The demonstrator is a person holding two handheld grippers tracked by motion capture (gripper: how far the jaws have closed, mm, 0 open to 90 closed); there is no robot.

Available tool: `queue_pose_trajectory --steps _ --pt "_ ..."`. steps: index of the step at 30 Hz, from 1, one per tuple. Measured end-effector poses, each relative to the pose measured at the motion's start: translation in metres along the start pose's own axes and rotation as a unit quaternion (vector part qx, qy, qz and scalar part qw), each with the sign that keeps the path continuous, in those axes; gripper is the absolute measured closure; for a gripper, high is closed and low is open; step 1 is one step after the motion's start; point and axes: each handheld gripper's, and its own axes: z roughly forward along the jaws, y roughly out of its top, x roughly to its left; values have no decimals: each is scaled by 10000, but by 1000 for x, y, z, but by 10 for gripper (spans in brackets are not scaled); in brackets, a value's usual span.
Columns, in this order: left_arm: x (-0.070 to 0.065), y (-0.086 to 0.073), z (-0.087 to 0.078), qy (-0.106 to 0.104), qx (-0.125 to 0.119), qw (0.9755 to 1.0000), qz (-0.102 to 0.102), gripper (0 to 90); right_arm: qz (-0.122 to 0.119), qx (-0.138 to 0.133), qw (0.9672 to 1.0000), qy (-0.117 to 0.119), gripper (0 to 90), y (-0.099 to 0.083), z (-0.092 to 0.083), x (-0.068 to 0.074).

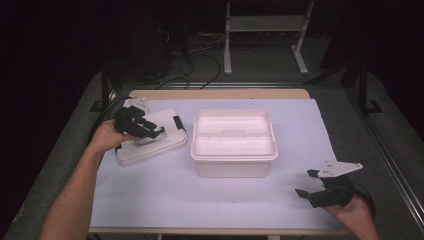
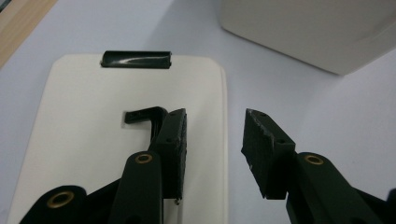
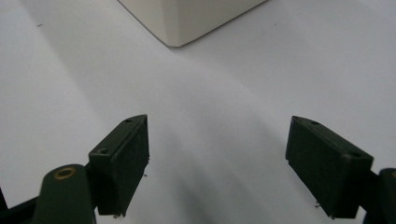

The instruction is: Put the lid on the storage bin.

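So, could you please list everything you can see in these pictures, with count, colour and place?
box: one, cream, open, middle of the table.
lid: one, cream with black clips, flat on the sheet left of the box.
sheet: one, white, covering the tabletop.
table: one, wooden edge showing at the far side.
frame: one, white, on the floor behind the table.
cables: several, black, on the floor behind the table.
left gripper: one, black, open, fingers over the lid's right edge.
right gripper: one, black, open, over bare sheet near the box corner.
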Motion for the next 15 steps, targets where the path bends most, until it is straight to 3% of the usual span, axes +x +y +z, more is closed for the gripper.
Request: queue_pose_trajectory --steps 15 --pt "9 -17 11 186 122 9996 -156 590 -29 26 10000 21 212 0 2 1"
